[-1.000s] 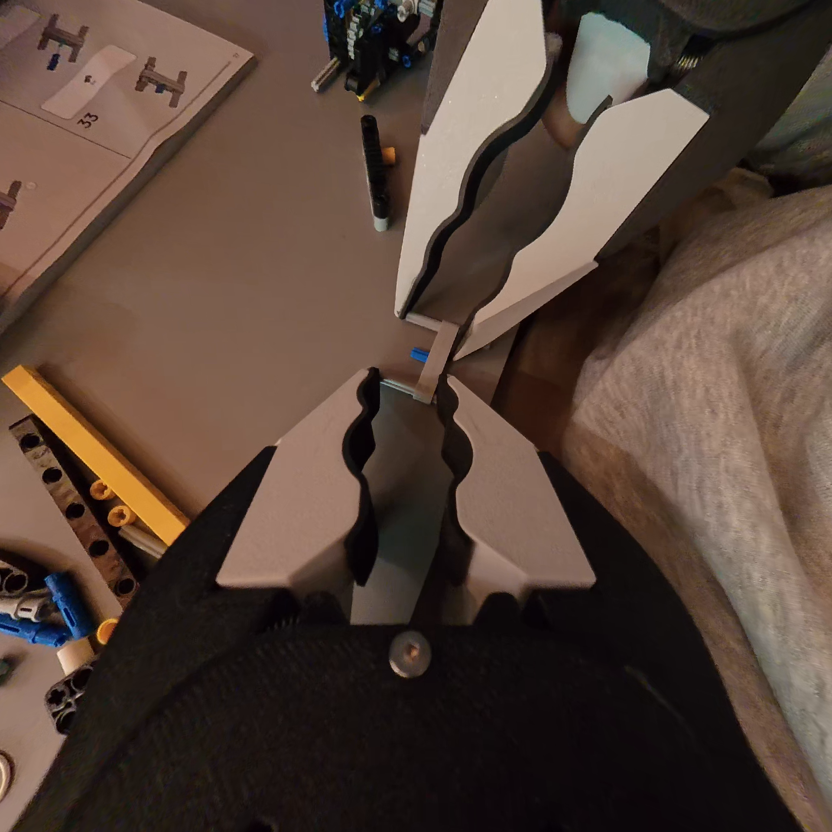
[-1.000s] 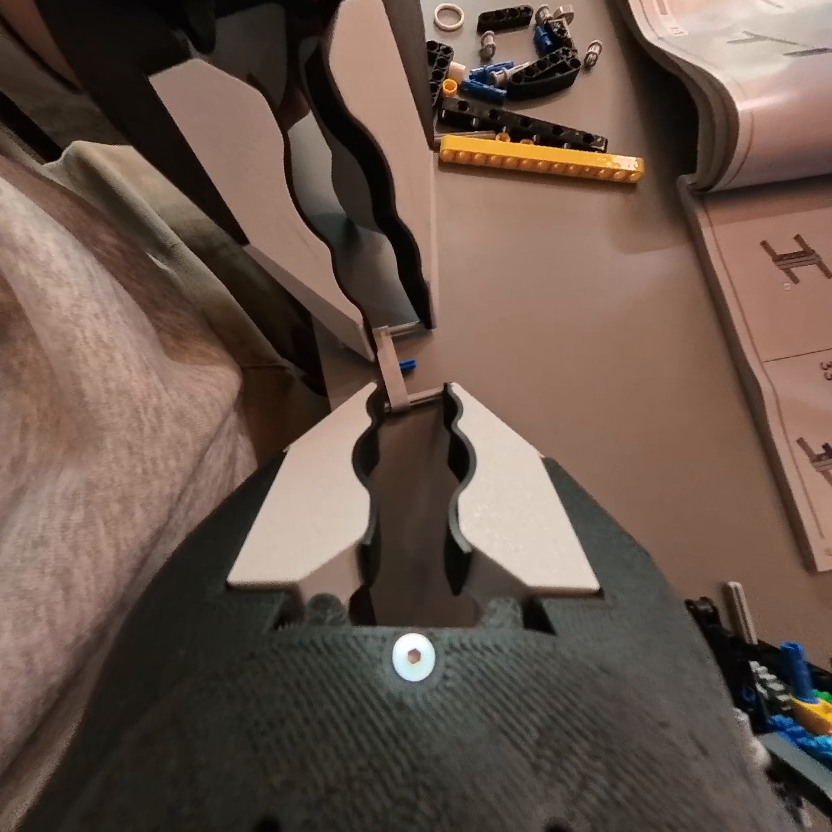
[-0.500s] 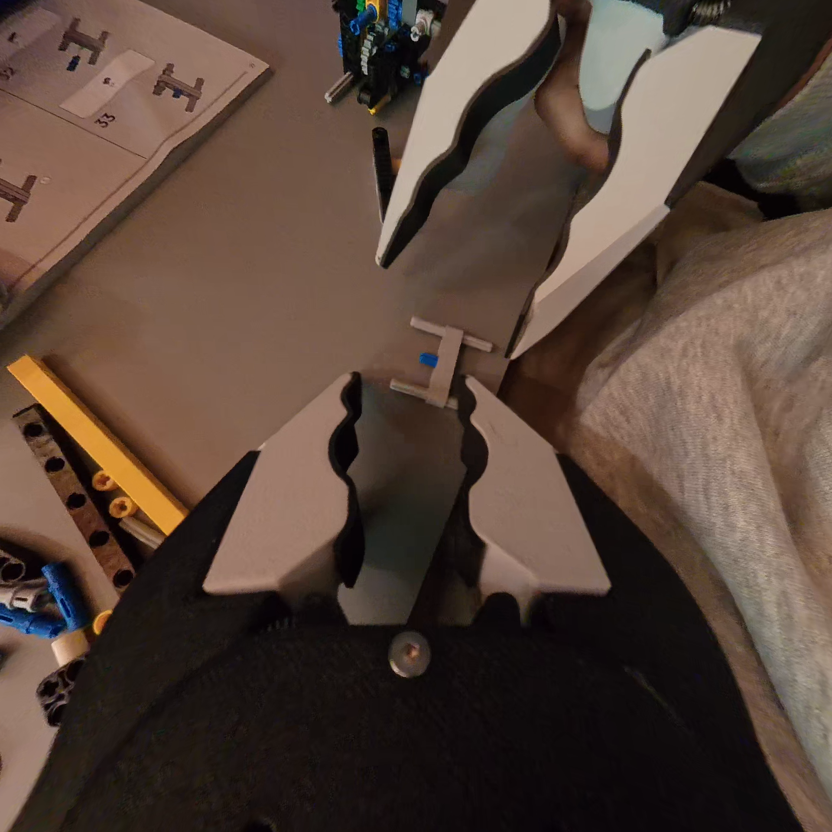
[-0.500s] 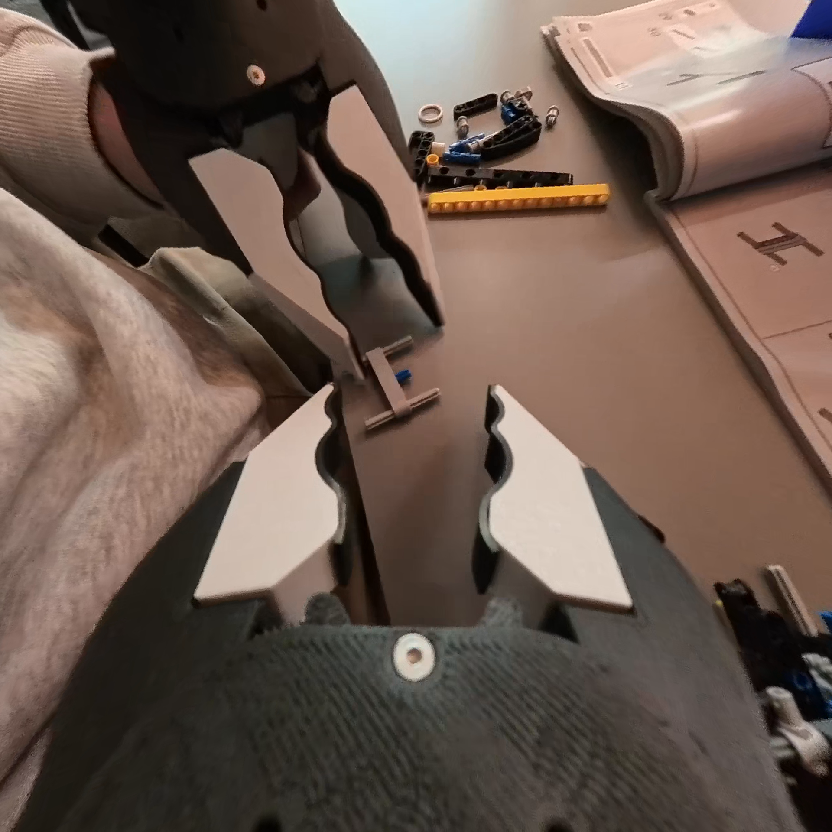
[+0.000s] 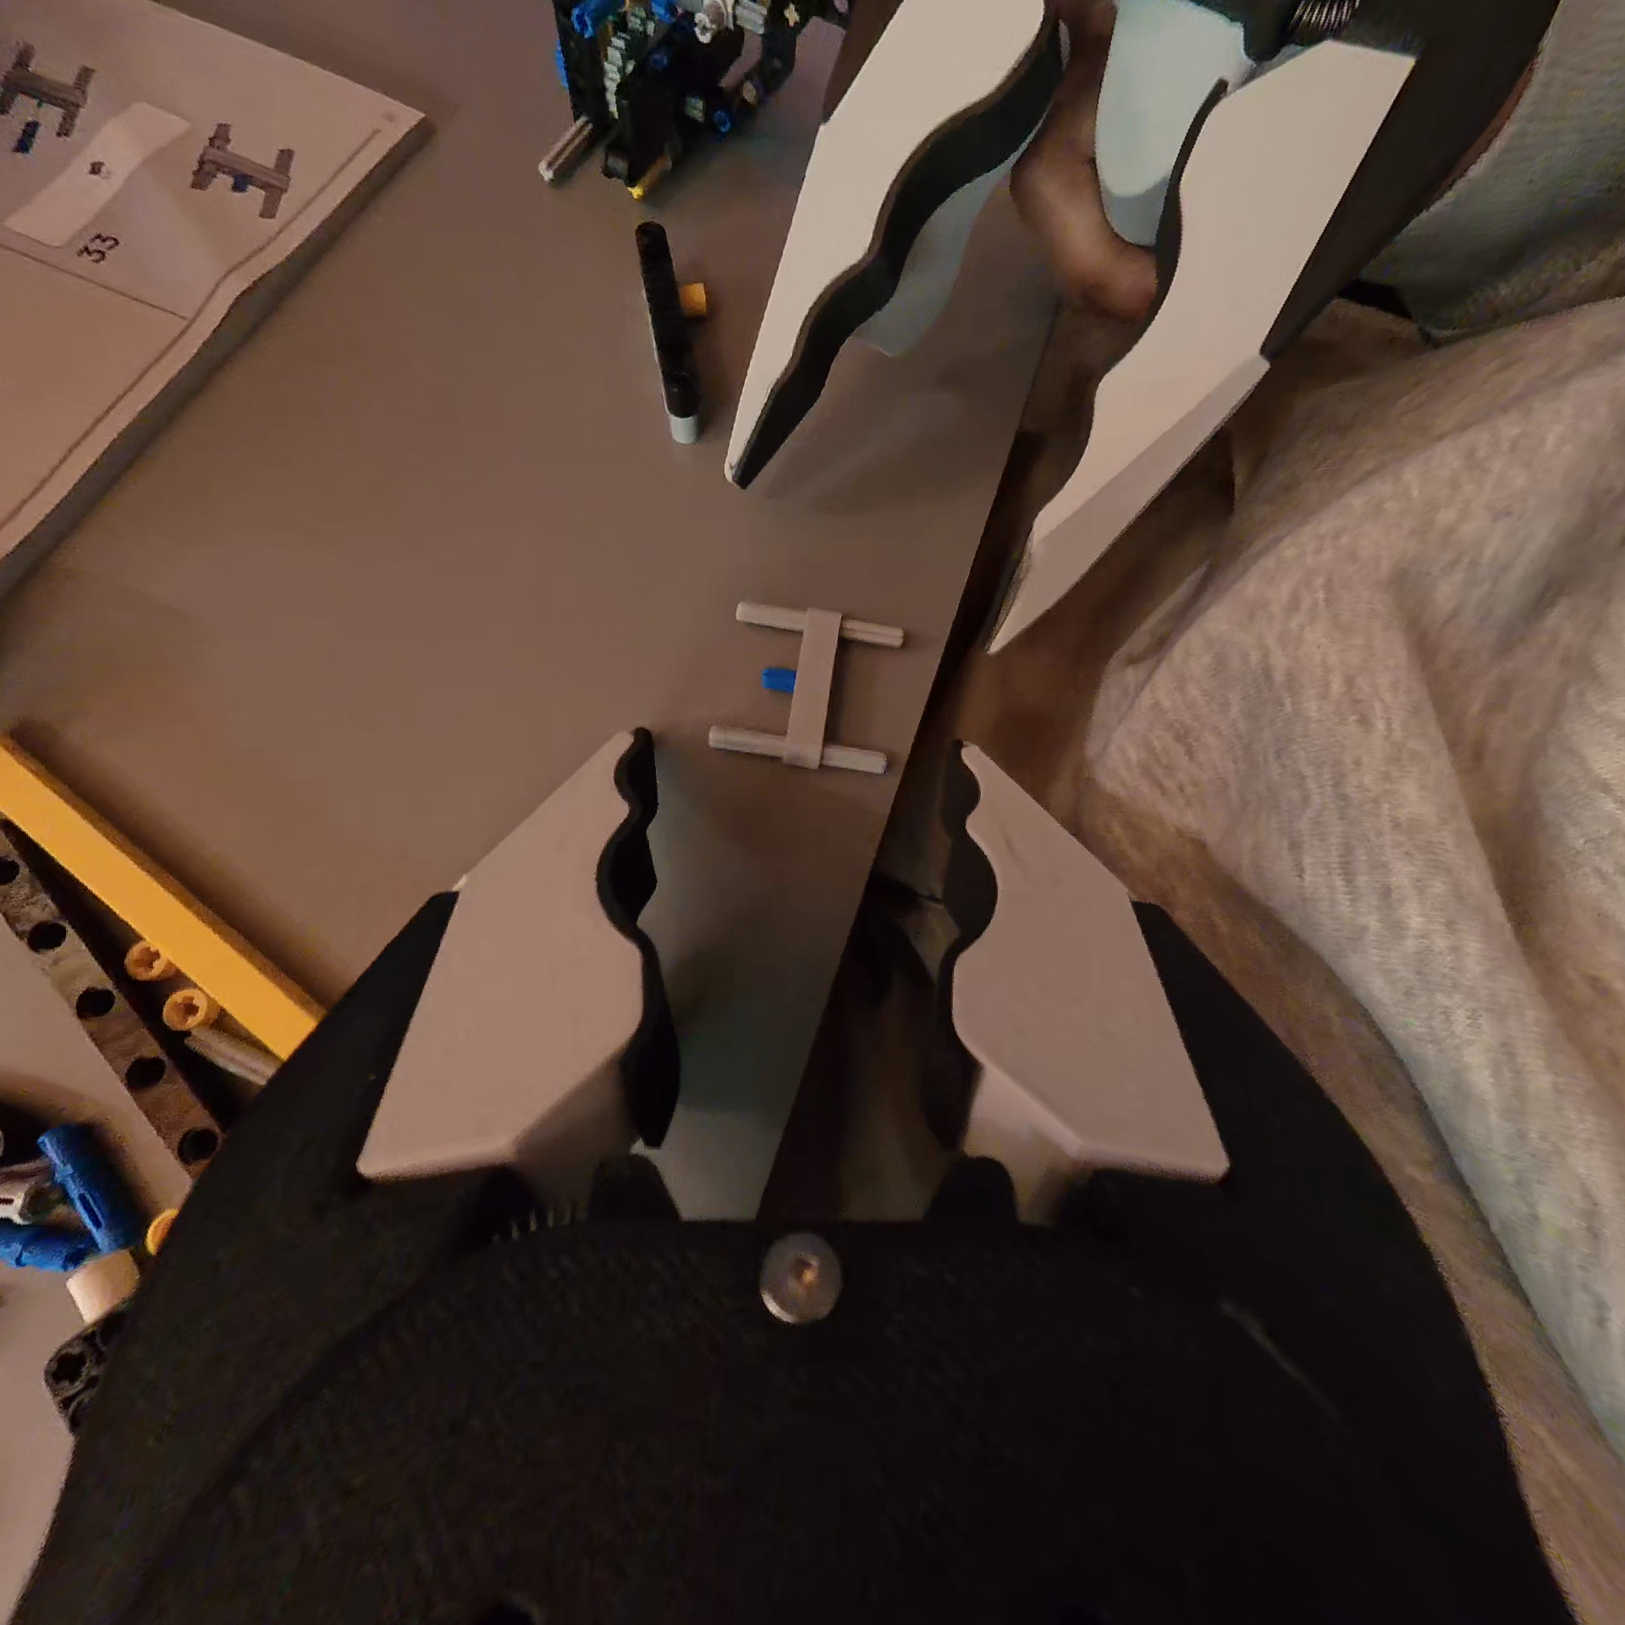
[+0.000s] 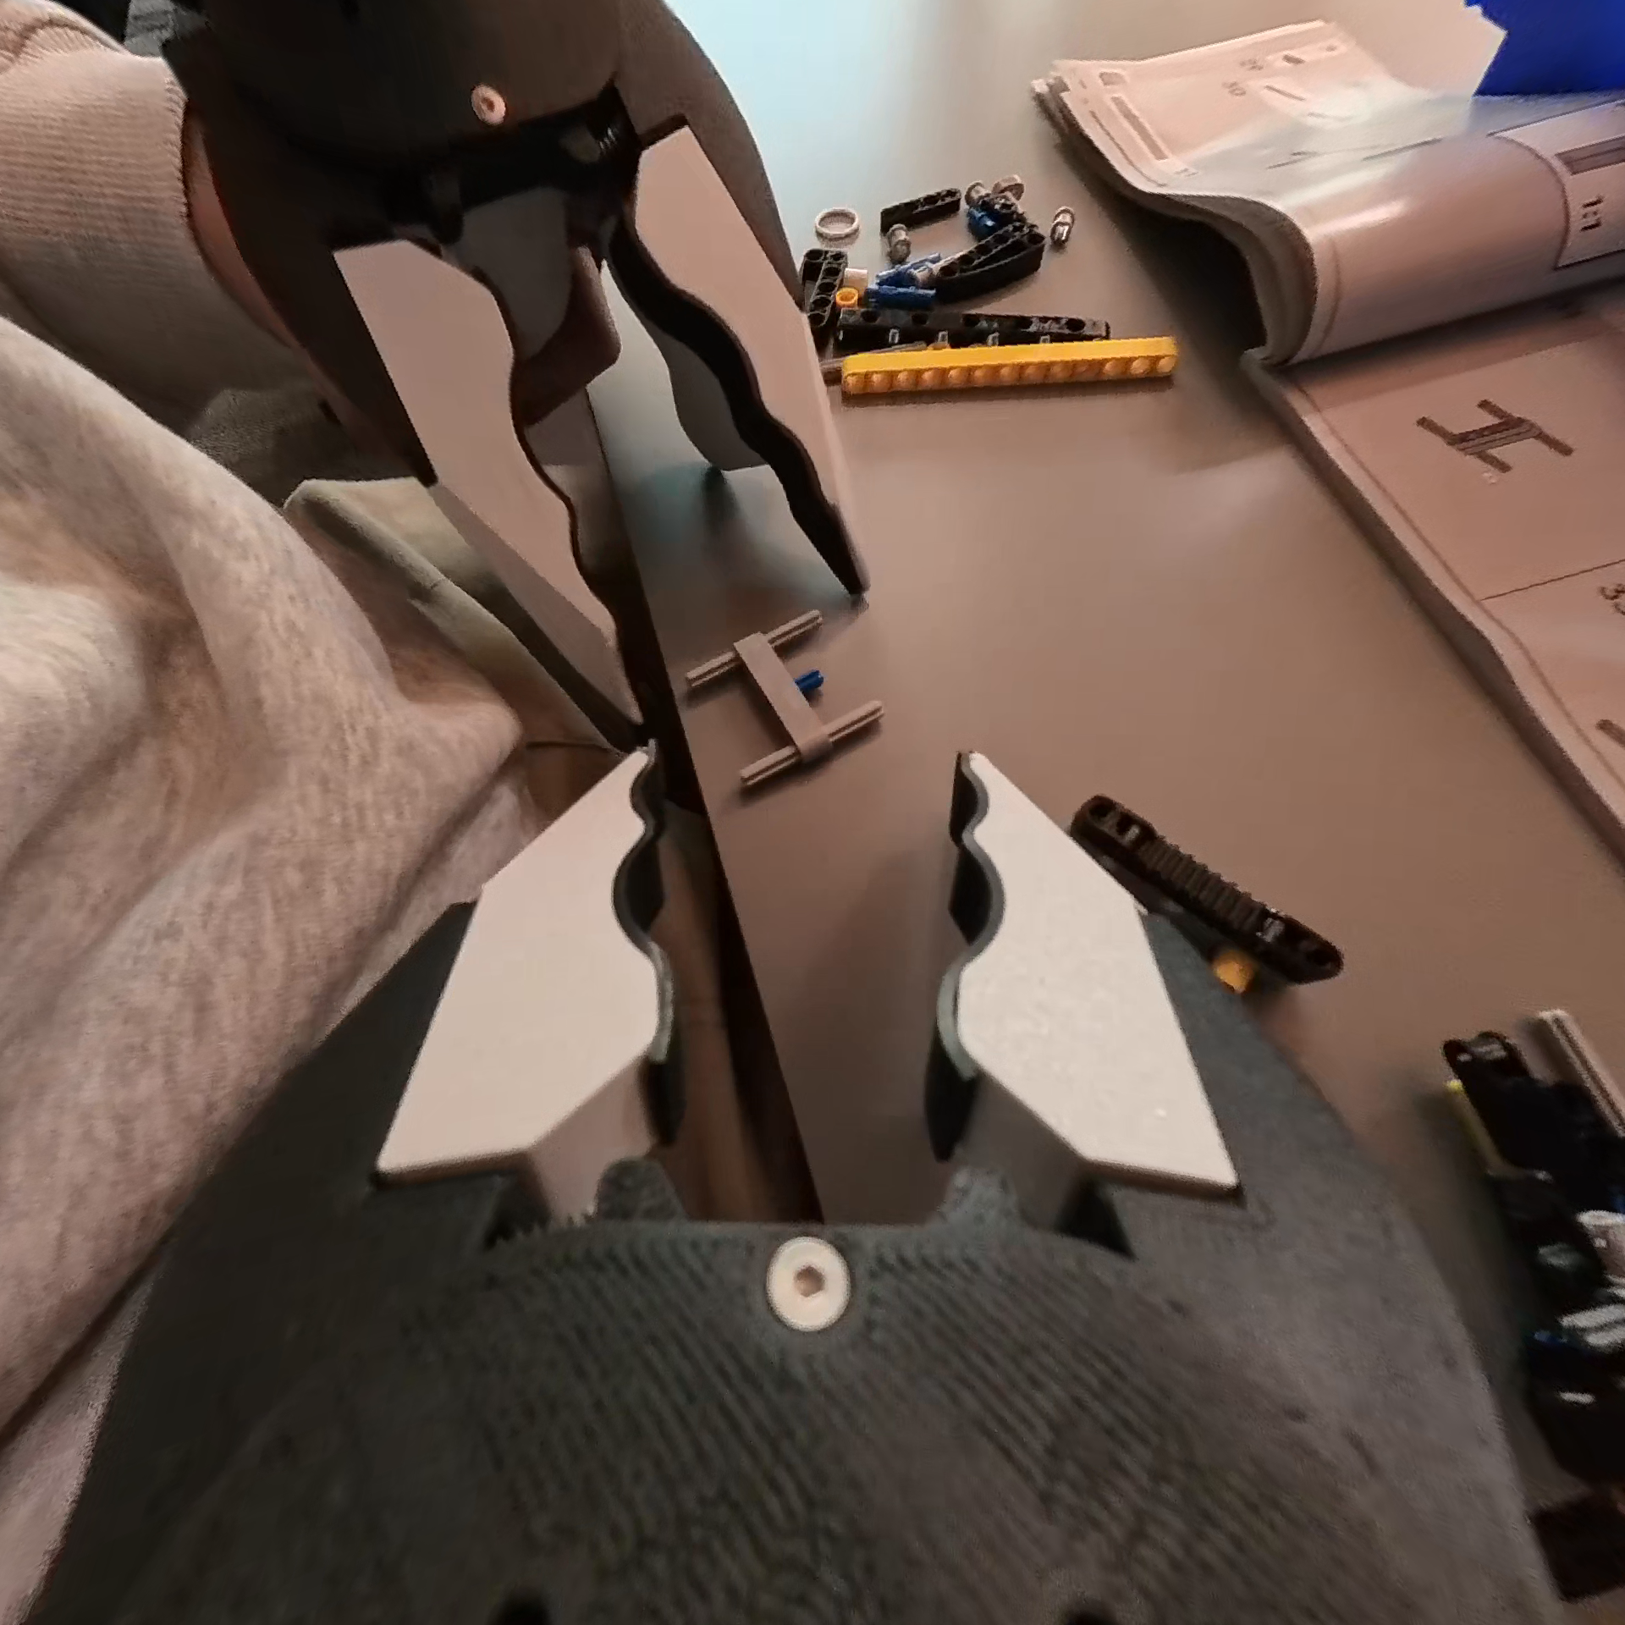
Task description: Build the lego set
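- Left wrist view: the left hand-held gripper (image 5: 796, 747) is released, its jaws spread wide and grasping nothing, hovering over the near edge of the grey tabletop (image 5: 422, 545).
- Just beyond its tips, toward 12 o'clock, lies the grey H-shaped lego piece (image 5: 813, 686): two thin axles joined by a short flat beam, with a small blue pin (image 5: 777, 678) sticking out at its 9 o'clock side. It lies flat on the tabletop, close to the edge, touching neither gripper.
- The right hand-held gripper (image 5: 866, 563) shows at 12 to 1 o'clock, also released, jaws apart and empty, tips just above the piece.
- At 11 o'clock, a black toothed beam (image 5: 666, 325) lies beside a small yellow part, with the partly built black and blue model (image 5: 668, 70) behind it.
- The open instruction booklet (image 5: 176, 220) is at 10 o'clock; a long yellow beam (image 5: 149, 914) and black holed beam (image 5: 97, 1002) lie at 8 o'clock.
- A grey sleeve or garment (image 5: 1363, 747) fills the 3 o'clock side.
- Right wrist view: the right hand-held gripper (image 6: 805, 765) stands wide open with the H-shaped piece (image 6: 783, 699) just past its tips at 12 o'clock, and the left hand-held gripper (image 6: 739, 642) faces it from 11 o'clock.
- Loose black, blue and yellow parts (image 6: 958, 290) lie at 1 o'clock, the booklet (image 6: 1407, 264) at 2 o'clock.
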`<action>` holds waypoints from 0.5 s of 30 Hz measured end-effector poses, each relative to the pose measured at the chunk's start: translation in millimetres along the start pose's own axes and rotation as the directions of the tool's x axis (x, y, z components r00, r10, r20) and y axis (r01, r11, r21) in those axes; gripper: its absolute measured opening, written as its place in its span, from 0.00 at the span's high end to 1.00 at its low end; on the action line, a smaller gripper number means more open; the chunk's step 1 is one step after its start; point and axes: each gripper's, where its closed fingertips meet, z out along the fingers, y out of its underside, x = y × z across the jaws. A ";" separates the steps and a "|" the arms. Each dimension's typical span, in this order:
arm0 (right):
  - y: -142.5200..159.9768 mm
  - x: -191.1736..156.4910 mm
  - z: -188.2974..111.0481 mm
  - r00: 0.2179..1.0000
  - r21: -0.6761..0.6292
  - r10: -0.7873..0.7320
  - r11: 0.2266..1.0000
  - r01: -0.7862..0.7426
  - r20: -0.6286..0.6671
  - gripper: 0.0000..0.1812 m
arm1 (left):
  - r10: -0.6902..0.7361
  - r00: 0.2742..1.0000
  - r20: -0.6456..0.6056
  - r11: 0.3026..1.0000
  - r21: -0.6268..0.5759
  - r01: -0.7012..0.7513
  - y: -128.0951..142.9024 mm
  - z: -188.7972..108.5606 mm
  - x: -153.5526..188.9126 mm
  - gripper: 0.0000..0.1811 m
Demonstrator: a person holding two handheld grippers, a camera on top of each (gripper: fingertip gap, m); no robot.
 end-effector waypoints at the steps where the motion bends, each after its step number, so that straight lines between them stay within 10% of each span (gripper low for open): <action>1: 0.2 -0.2 0.4 1.000 -0.002 -0.006 1.000 0.006 -0.002 0.64 | 0.006 1.000 0.004 1.000 -0.002 -0.006 -0.2 0.8 0.2 0.65; 15: -13.1 0.9 9.6 0.999 -0.003 -0.042 0.999 0.042 -0.015 0.65 | 0.014 1.000 -0.001 1.000 -0.006 -0.014 -0.1 1.4 -0.1 0.73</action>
